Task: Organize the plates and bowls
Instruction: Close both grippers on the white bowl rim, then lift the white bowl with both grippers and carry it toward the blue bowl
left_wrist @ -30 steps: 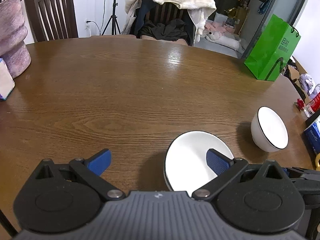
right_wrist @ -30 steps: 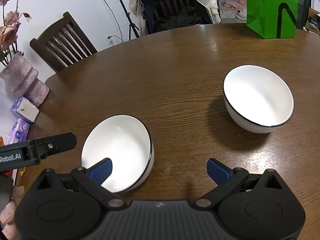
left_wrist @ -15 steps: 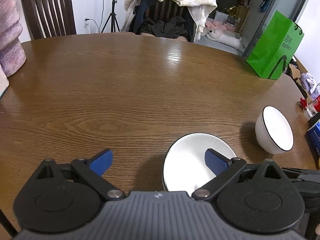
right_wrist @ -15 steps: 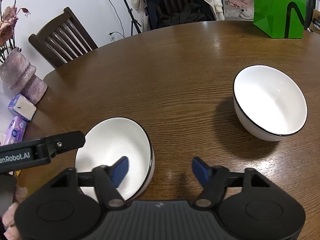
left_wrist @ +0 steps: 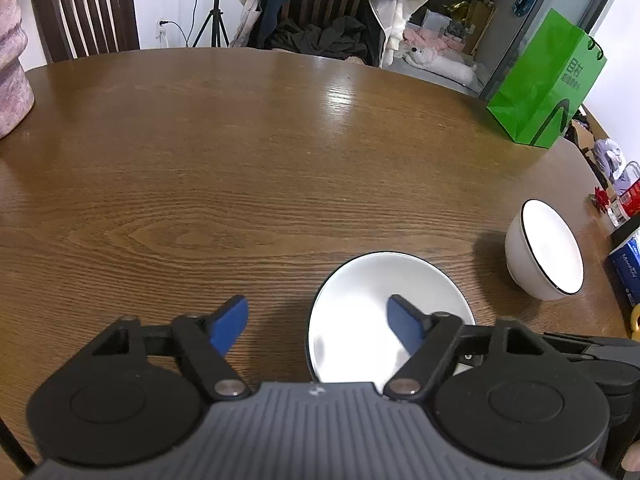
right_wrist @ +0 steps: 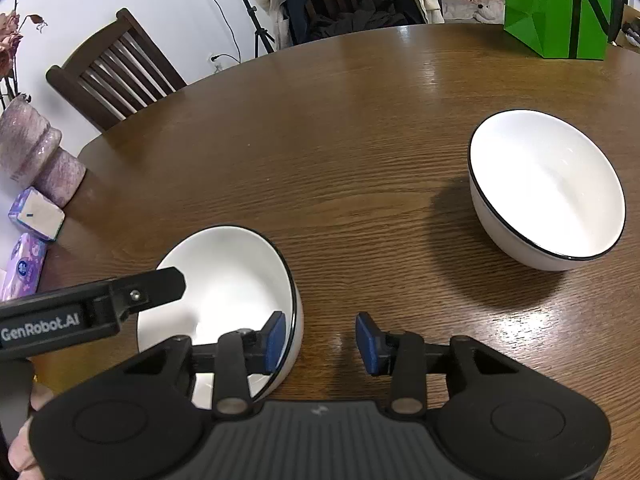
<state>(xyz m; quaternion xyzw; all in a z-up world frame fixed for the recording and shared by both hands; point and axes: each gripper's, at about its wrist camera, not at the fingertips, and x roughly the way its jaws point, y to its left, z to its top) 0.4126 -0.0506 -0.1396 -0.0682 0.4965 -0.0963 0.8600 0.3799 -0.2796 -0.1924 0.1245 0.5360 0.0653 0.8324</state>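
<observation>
Near bowl (right_wrist: 236, 276): we straddle opposite rims, left gripper (left_wrist: 316, 320) and right gripper (right_wrist: 320, 340), jaws just closing, part-open, pads not yet pressing.

Green paper bag (left_wrist: 548, 84) on table's (left_wrist: 240, 152) far edge; pink vase (right_wrist: 36, 160), tissue packs (right_wrist: 36, 218) opposite.

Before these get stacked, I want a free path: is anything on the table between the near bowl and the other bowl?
Nothing visible: only bare wooden table lies between the near bowl and the far bowl.
</observation>
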